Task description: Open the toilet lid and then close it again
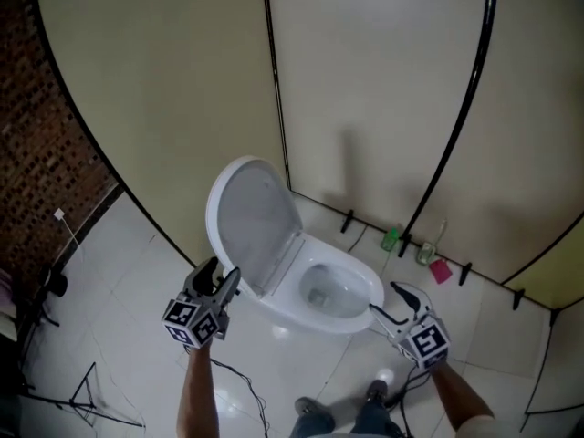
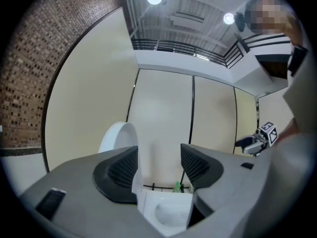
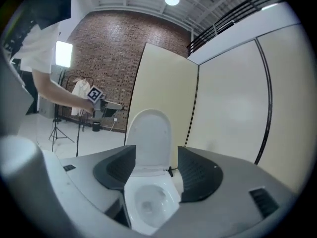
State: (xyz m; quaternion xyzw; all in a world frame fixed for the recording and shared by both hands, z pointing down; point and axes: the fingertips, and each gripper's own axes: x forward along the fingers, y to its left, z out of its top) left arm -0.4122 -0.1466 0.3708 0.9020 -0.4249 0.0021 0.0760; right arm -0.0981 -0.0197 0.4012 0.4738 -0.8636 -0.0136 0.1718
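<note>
Already the toilet lid [image 1: 251, 222] stands raised, so opening looks done and closing remains. The left gripper [image 1: 225, 273], just beside the lid, and the right gripper [image 1: 386, 299] both have fingers released, empty.

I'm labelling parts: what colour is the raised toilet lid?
White. The lid shows best in the head view.

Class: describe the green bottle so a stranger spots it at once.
Find the white toilet with its lid up. At the foot of the cream wall beyond its bowl sit three things. The green bottle is nearest the toilet; its neighbours are a clear item and a pink one.
</note>
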